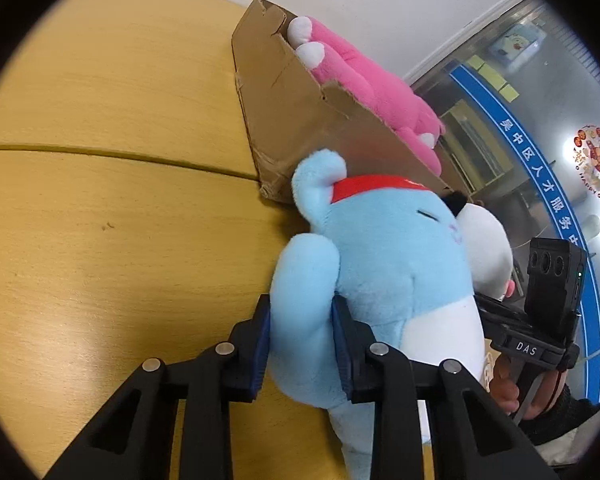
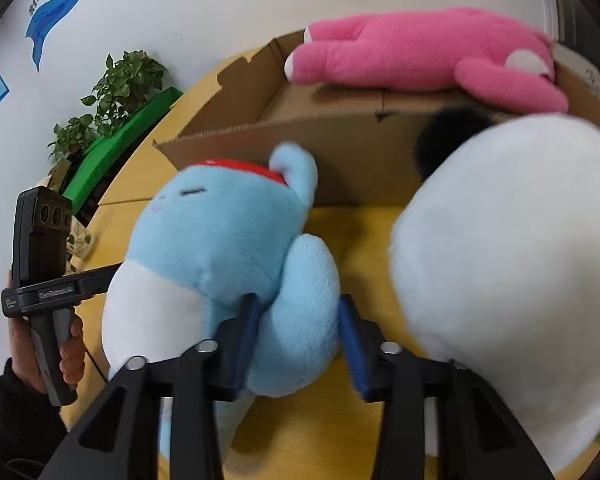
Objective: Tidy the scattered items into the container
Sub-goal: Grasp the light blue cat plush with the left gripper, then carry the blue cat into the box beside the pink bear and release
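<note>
A light-blue plush (image 1: 384,252) with a red headband and white belly hangs upright in front of the cardboard box (image 1: 300,120). My left gripper (image 1: 300,316) is shut on one of its arms. In the right wrist view my right gripper (image 2: 298,312) is shut on the blue plush's (image 2: 216,232) other arm. A large white plush (image 2: 508,264) with a black patch is blurred, close against the right side of that gripper. A pink plush (image 2: 420,56) lies across the top of the box (image 2: 340,140).
The box stands on a yellow wooden table (image 1: 120,220) with a seam across it. A hand holds the other gripper's handle (image 1: 548,300) behind the blue plush. Potted plants (image 2: 120,84) and a green ledge lie at the back left. A wall stands behind the box.
</note>
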